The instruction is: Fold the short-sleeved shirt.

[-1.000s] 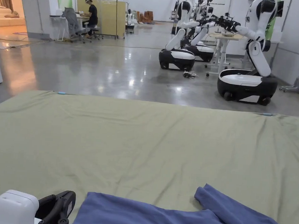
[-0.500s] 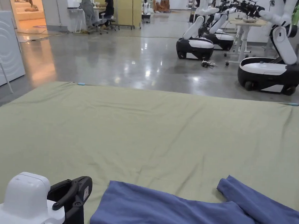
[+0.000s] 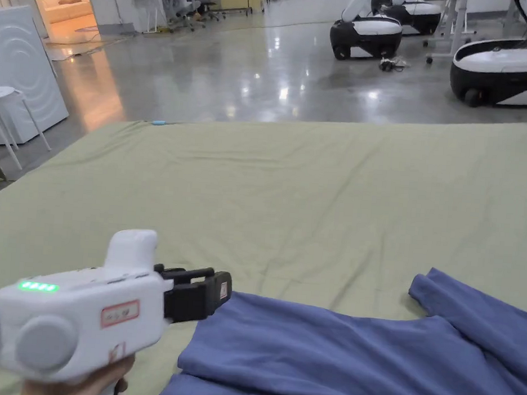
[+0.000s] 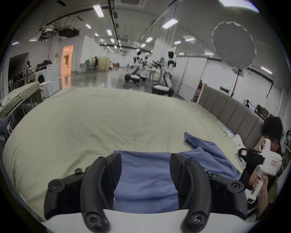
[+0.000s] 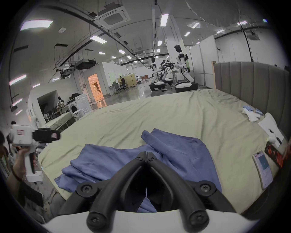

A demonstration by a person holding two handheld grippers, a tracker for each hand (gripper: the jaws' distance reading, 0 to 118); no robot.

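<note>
Shirt: a blue short-sleeved shirt [image 3: 330, 358] lies rumpled on the near right part of the bed, with one sleeve [image 3: 463, 311] reaching toward the far right; in the right gripper view the cloth is folded over itself on the left side.
Bed: a wide bed covered by a pale green sheet [image 3: 313, 199], wrinkled, with a padded grey headboard [image 5: 252, 85] along its right side.
Left gripper: the left gripper [image 4: 145, 169] is held above the near left edge of the shirt; its jaws stand well apart with blue cloth seen between them, not pressing on it. In the head view it sits at the near left, white body with black jaws pointing right, just beside the shirt's left edge.
Left hand: the left hand [image 3: 83, 383] grasps the handle under the white body.
Right gripper: the right gripper [image 5: 146, 155] has its jaws brought together, tips meeting, over the middle of the shirt; whether any cloth is pinched between them cannot be told.
Near right edge of bed: a phone [image 5: 263, 169] lies flat on the sheet, with papers [image 5: 270, 129] farther along by the headboard.
Far background: white-and-black wheeled robots [image 3: 369, 36] stand on a glossy grey floor [image 3: 236, 86]; a washing machine [image 3: 20, 71] and a white stool [image 3: 3, 109] stand at the far left.
</note>
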